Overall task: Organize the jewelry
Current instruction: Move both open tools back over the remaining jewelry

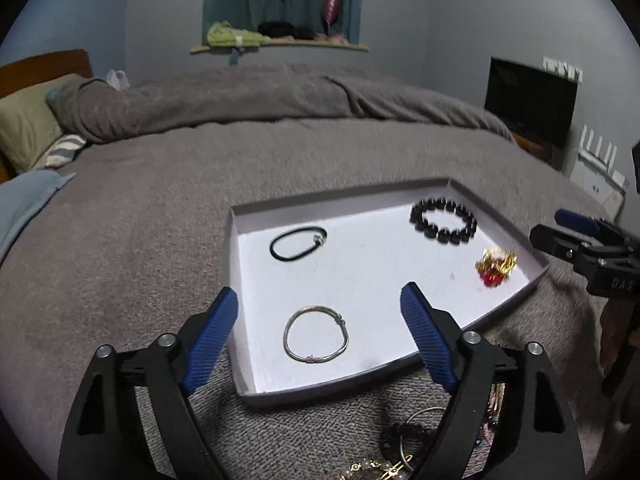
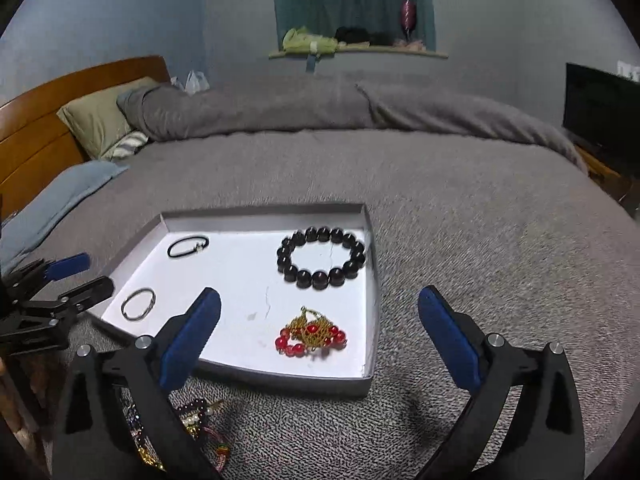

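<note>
A shallow white tray (image 1: 256, 376) (image 2: 372, 312) lies on the grey bed. In it are a silver bangle (image 1: 315, 334) (image 2: 138, 304), a thin black band (image 1: 298, 243) (image 2: 188, 246), a black bead bracelet (image 1: 443, 220) (image 2: 321, 257) and a red and gold piece (image 1: 495, 267) (image 2: 311, 333). My left gripper (image 1: 318, 306) hangs open above the bangle, nothing between its blue pads. My right gripper (image 2: 320, 308) is open over the tray's near right part, above the red and gold piece, and holds nothing. Loose jewelry (image 1: 404, 448) (image 2: 200, 428) lies heaped on the blanket in front of the tray.
A rumpled grey duvet (image 2: 360, 108) and pillows (image 2: 100, 116) lie at the far side of the bed. A wooden headboard (image 2: 48, 112) stands at the left, a dark screen (image 1: 530, 102) at the right. Each gripper shows at the edge of the other's view.
</note>
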A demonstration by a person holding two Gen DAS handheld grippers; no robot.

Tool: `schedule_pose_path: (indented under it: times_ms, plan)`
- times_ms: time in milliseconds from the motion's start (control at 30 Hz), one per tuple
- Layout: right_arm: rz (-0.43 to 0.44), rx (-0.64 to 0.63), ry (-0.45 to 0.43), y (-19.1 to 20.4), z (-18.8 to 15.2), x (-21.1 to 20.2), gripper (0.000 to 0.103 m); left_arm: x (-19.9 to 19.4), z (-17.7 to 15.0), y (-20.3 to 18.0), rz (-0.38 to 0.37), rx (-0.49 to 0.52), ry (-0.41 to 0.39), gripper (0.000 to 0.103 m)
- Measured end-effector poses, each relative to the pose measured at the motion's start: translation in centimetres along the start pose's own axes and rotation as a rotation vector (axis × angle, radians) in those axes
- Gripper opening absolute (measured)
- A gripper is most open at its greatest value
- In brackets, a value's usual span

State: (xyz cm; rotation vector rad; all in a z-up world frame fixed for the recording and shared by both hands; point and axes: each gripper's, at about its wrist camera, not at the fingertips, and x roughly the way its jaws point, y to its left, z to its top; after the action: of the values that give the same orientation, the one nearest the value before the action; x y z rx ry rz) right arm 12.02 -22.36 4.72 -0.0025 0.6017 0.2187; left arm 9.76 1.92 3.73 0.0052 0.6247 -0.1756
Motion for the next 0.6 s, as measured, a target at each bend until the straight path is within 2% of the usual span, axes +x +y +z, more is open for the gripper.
schedule_pose_path:
  times_ms: [100, 233, 600]
  plan:
    - [-0.025, -0.004, -0.05, 0.1, -0.2, -1.1, 0.098, -1.2, -0.2, 0.2, 0.005, -0.026, -0.048, 0.088]
    - [-0.022, -0.005, -0.083, 0.3, -0.6, -2.3, 0.098, -2.3, -0.9, 0.1, 0.005, -0.033, -0.071, 0.089]
    - [-0.044, -0.057, -0.054, 1.2, -4.3, -3.6, 0.098, -3.9, -5.3, -0.4, -0.045, -0.034, 0.004, 0.091]
